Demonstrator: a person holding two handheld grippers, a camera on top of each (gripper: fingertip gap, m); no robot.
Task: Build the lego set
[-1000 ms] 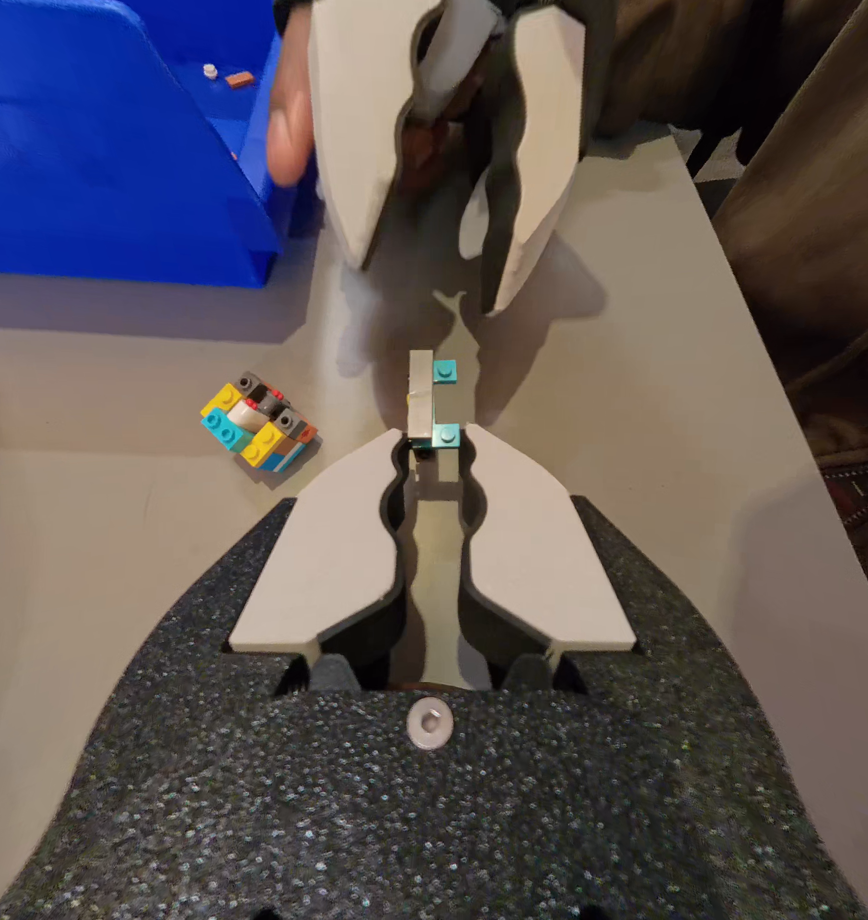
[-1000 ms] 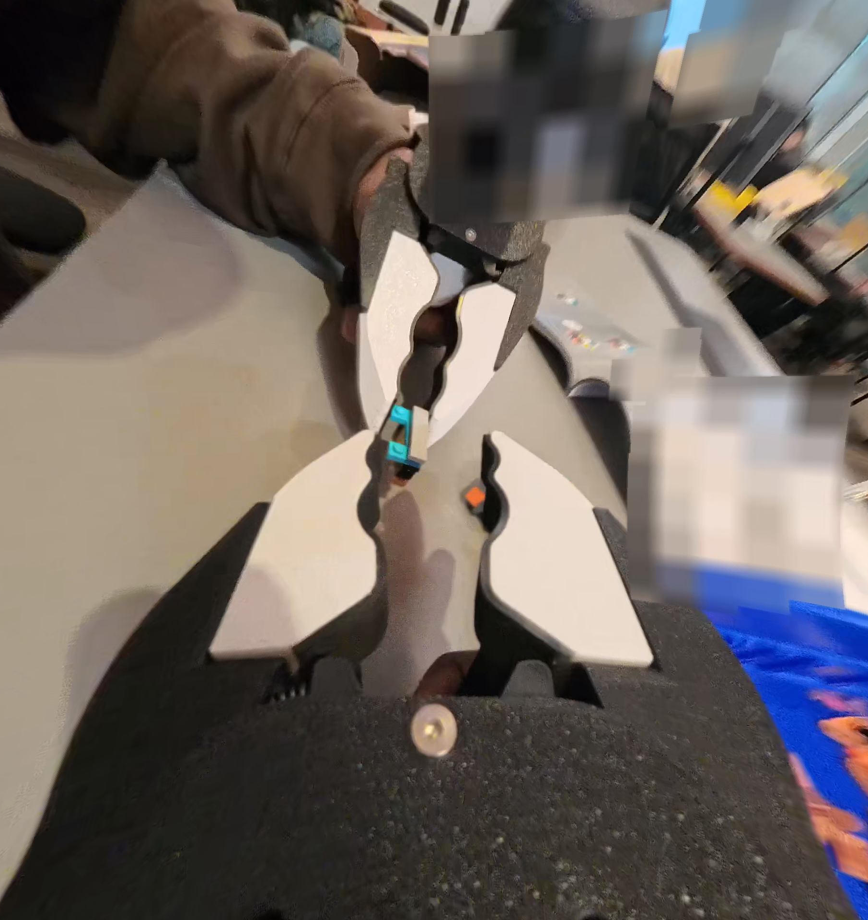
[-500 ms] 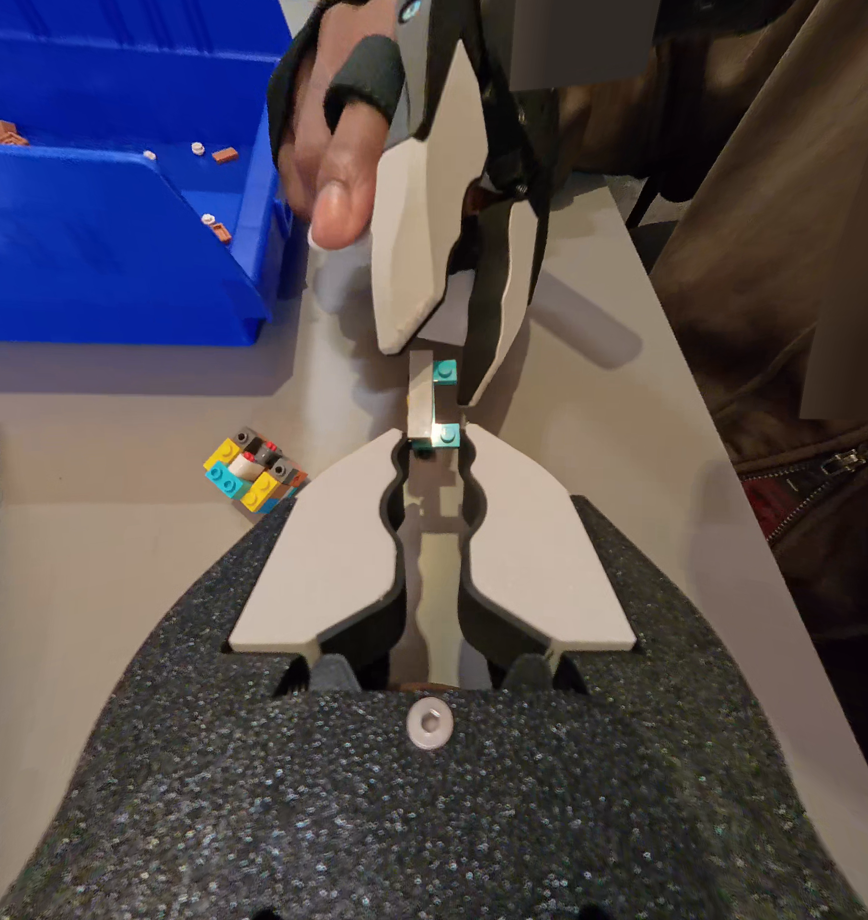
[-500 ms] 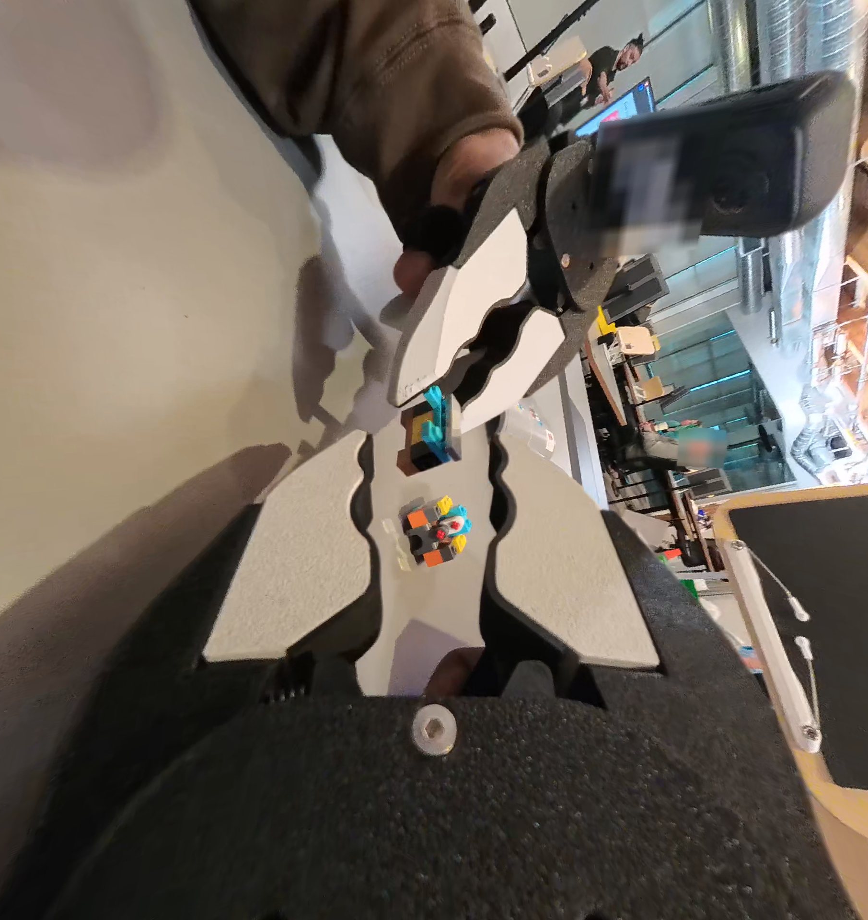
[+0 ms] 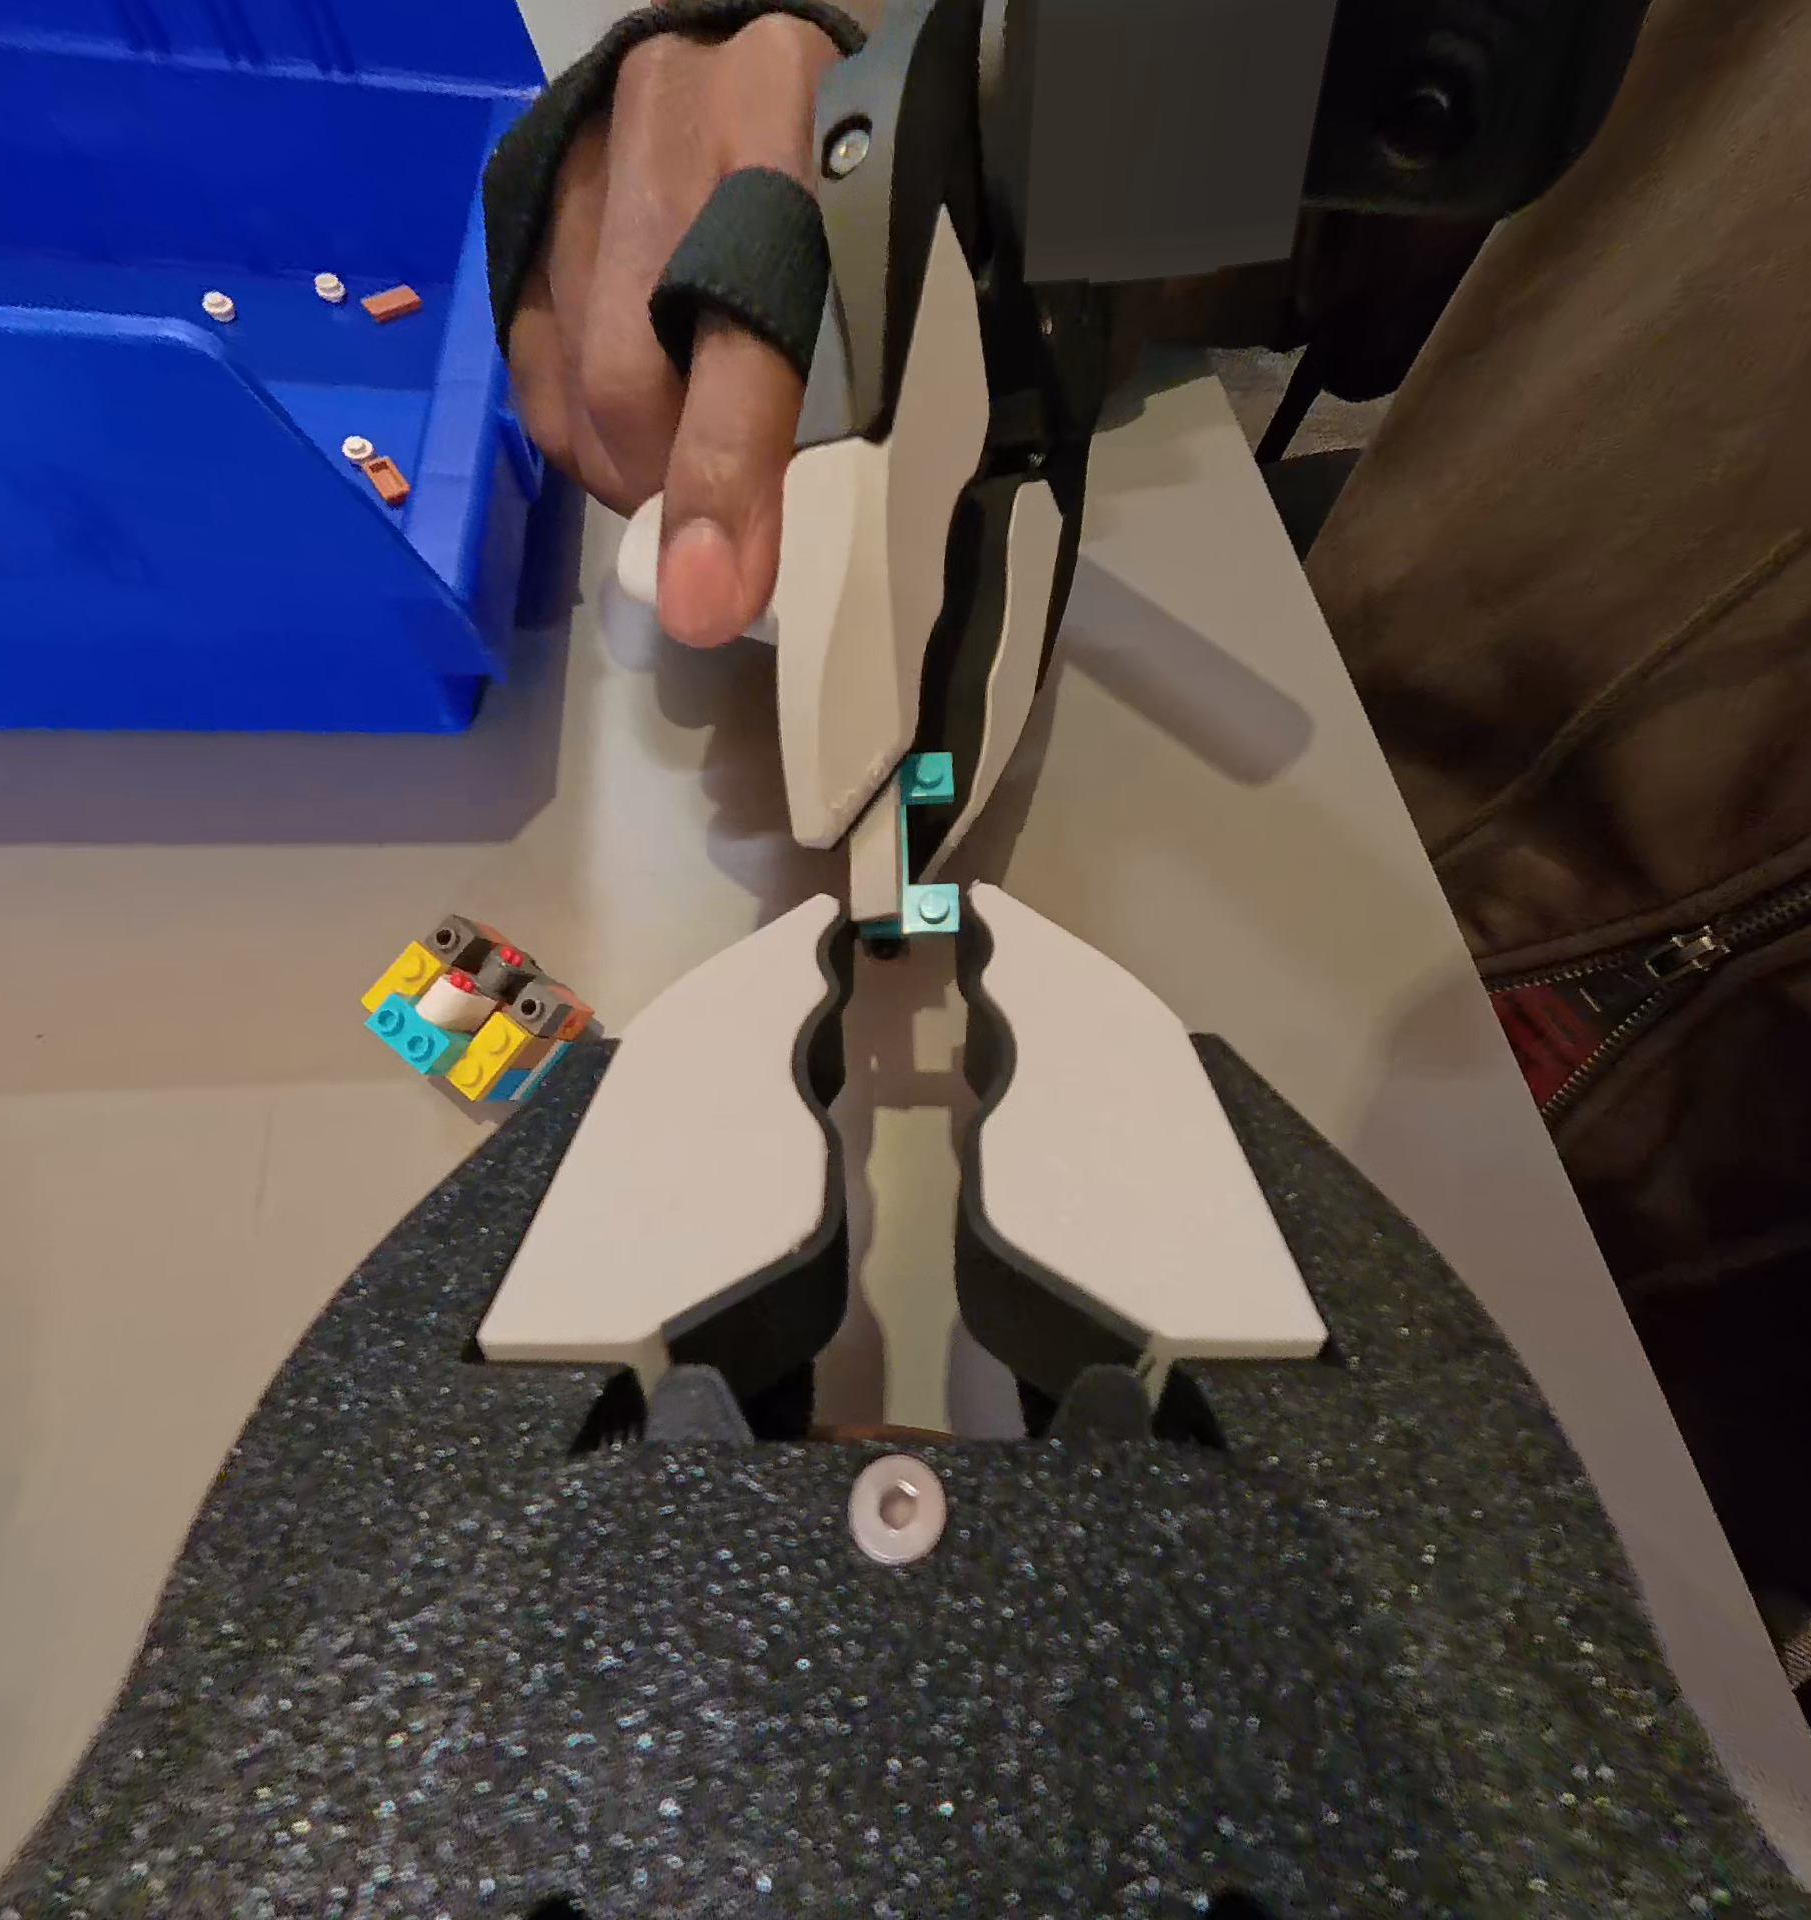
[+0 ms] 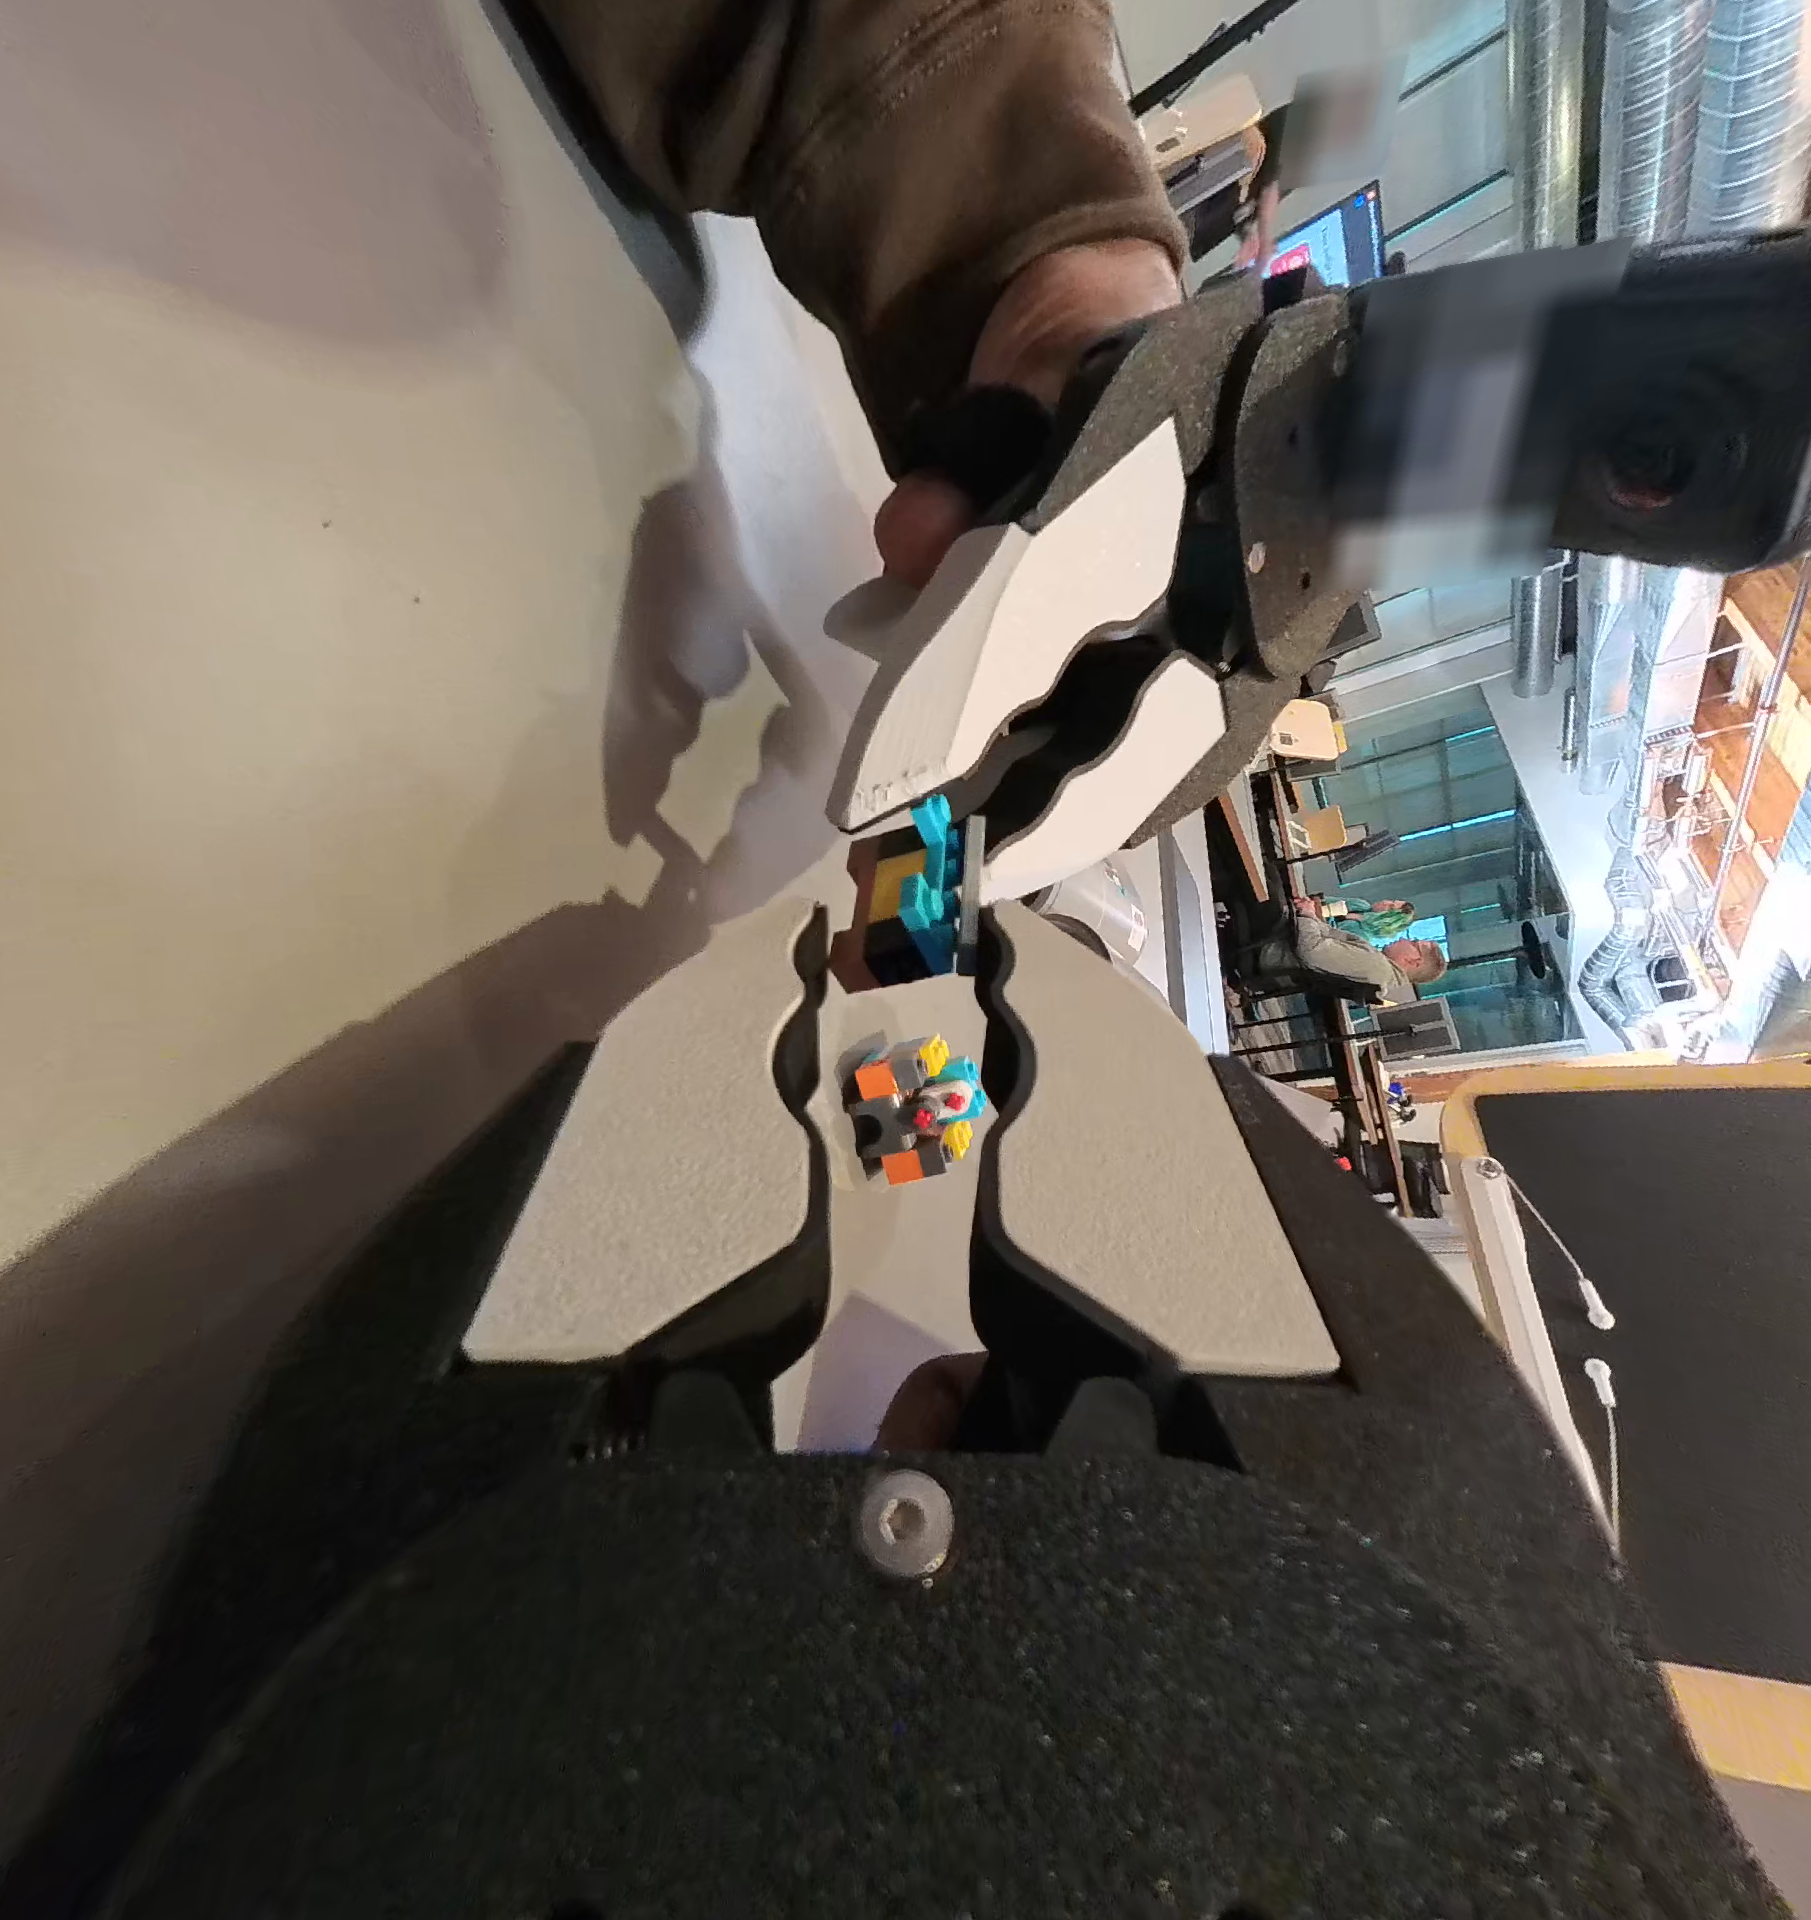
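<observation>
Grey-teal lego piece (image 5: 899, 871) pinched between left hand-held gripper (image 5: 903, 914) and right hand-held gripper (image 5: 906, 821).

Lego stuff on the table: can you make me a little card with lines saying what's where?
held piece: grey and teal piece, pinched by the left gripper
right gripper: tips on either side of the same piece; grip unclear
loose model: colourful model lying on the table, untouched
bin: blue bin at the table's far side, a few small bits inside
</observation>
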